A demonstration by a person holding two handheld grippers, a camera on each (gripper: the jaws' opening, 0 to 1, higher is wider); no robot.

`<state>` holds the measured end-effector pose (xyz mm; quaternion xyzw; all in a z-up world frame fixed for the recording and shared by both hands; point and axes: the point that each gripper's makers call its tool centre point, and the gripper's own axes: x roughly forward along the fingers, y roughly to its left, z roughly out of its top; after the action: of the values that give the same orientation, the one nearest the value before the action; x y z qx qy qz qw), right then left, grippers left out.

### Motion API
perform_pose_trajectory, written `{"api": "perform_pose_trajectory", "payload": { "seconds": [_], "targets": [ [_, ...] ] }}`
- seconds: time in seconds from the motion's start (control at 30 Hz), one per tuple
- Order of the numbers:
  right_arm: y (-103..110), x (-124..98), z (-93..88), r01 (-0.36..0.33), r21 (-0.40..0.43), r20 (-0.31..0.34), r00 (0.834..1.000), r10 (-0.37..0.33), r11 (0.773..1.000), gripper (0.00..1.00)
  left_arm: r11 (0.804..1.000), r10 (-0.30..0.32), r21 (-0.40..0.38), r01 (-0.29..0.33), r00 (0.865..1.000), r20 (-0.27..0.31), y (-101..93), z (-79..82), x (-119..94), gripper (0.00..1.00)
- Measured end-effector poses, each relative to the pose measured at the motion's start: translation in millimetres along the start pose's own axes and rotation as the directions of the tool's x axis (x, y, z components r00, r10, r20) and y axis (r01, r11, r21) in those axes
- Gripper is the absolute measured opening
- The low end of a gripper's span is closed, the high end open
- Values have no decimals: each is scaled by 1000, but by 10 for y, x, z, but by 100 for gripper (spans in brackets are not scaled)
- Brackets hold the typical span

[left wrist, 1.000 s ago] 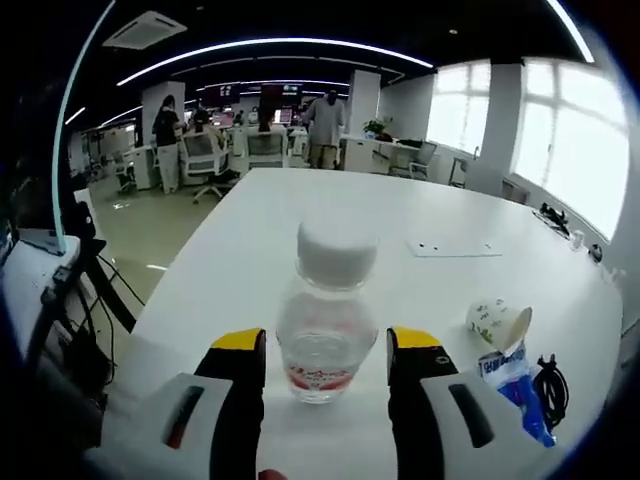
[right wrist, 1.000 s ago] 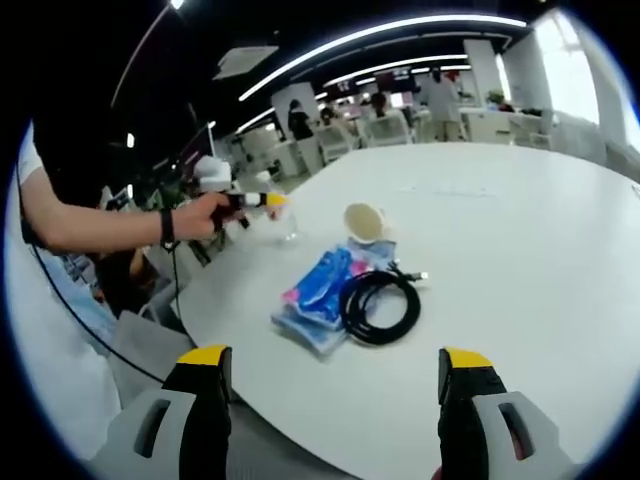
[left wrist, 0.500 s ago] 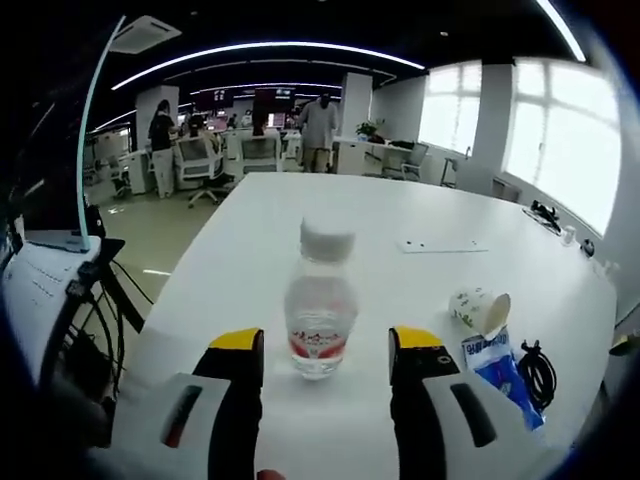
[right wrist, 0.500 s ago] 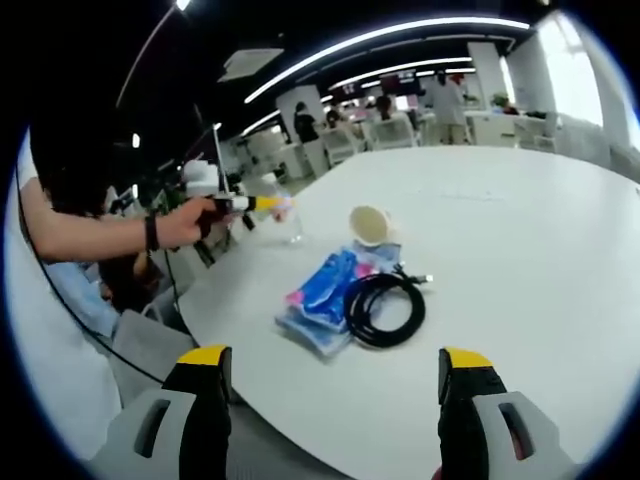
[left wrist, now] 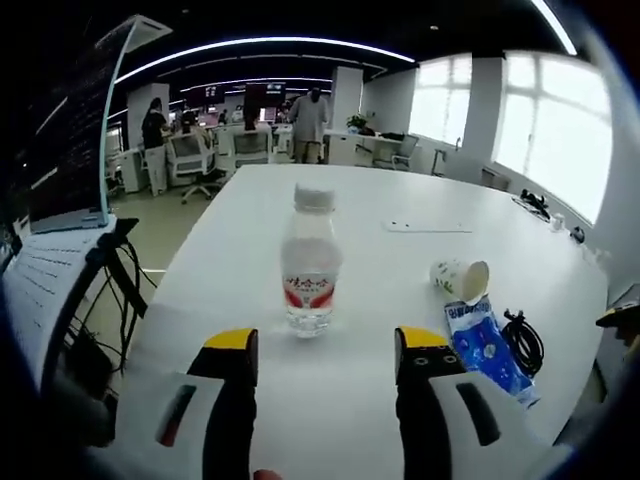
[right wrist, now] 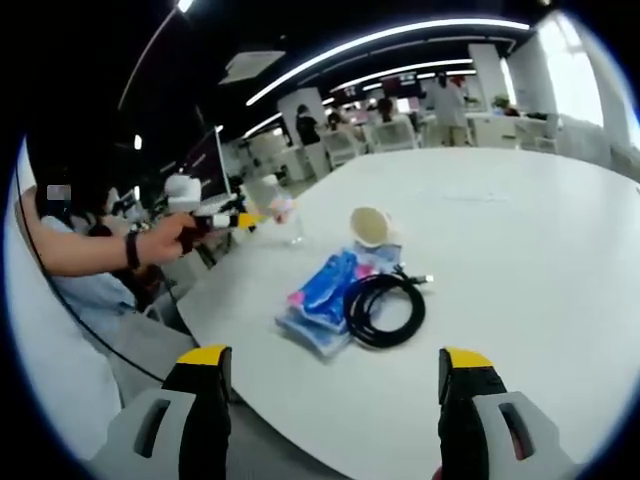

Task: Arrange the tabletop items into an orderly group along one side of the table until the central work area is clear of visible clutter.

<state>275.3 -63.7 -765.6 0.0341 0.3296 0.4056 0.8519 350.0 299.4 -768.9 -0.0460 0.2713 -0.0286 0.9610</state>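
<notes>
Left gripper (left wrist: pixel 325 350): jaws open, holding nothing, level over the near edge of the white bench (left wrist: pixel 360 215). Water bottle (left wrist: pixel 309 262) upright on the bench at 12 o'clock from the jaws, just beyond the tips and clear of both; white cap, red label band. Paper cup (left wrist: pixel 460 277) on its side at 2 o'clock from the bottle, mouth turned toward the camera. Blue packet (left wrist: pixel 484 343) lying flat just beside the cup, black cable coil (left wrist: pixel 523 342) touching the packet's far side.

Right gripper (right wrist: pixel 328 385): jaws open wide, empty, held off the bench edge. In the right gripper view, blue packet (right wrist: pixel 322 296) and cable coil (right wrist: pixel 383 308) at 12 o'clock, overlapping; cup (right wrist: pixel 369 225) just beyond them. Bottle (right wrist: pixel 288 212) at 11 o'clock, left gripper (right wrist: pixel 250 219) close beside it in the person's hand (right wrist: pixel 187 231).
</notes>
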Motion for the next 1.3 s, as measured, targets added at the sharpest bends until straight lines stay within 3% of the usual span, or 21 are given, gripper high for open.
{"api": "perform_pose_trajectory", "payload": {
  "seconds": [0.43, 0.77, 1.3],
  "targets": [
    [-4, 15, 6, -2, 5, 12, 1000, 2, 1000, 87, 996, -81, 45, 82, 996, -29, -333, -162, -188, 59],
    [3, 35, 36, -6, 8, 24, 1000, 6, 1000, 87, 987, -139, 77, 142, 989, -50, -601, -170, -38, 57],
    [-13, -5, -27, 2, 25, 25, 1000, -3, 1000, 87, 979, -179, 87, 185, 981, -73, -778, -203, 110, 54]
  ]
}}
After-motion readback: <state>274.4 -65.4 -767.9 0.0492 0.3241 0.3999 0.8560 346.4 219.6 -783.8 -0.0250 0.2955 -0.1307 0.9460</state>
